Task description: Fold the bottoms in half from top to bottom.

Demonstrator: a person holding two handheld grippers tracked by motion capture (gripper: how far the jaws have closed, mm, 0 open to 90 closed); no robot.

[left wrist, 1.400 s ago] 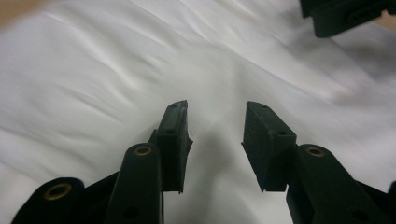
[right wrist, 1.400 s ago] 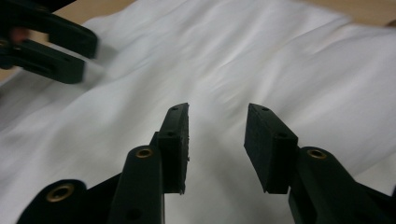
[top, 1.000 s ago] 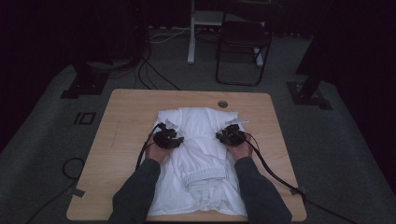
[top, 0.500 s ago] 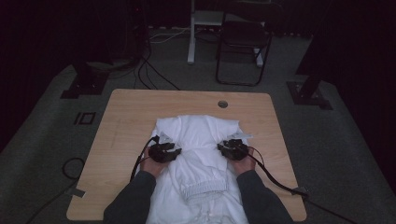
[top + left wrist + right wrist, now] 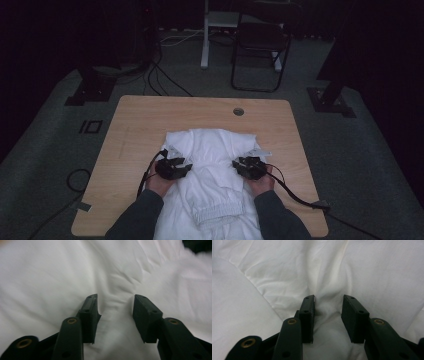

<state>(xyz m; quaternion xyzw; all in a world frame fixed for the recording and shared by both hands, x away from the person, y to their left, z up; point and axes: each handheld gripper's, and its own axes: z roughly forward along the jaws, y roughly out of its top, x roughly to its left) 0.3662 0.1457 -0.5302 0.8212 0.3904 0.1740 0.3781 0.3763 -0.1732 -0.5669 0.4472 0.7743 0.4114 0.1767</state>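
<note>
A white garment (image 5: 215, 150) with an elastic waistband lies crumpled on the wooden table (image 5: 140, 120), and its near part hangs over the front edge. My left gripper (image 5: 186, 168) rests on its left side and my right gripper (image 5: 237, 165) on its right side, each held by a hand. In the left gripper view my gripper (image 5: 115, 307) has a ridge of the cloth (image 5: 50, 277) bunched between its jaws. These jaws have just been opening a little, but the cloth still touches both pads. In the right gripper view my gripper (image 5: 328, 307) pinches a gathered fold of the cloth (image 5: 374, 270).
A round cable hole (image 5: 238, 111) sits near the table's far edge. Cables trail from both grippers over the table's front corners. A dark chair (image 5: 260, 45) and stand legs are on the floor beyond the table. Bare wood lies left, right and beyond the garment.
Both hands have drawn back toward the table's front edge with the cloth. The garment's far edge has slid nearer, and more of it hangs over the front.
</note>
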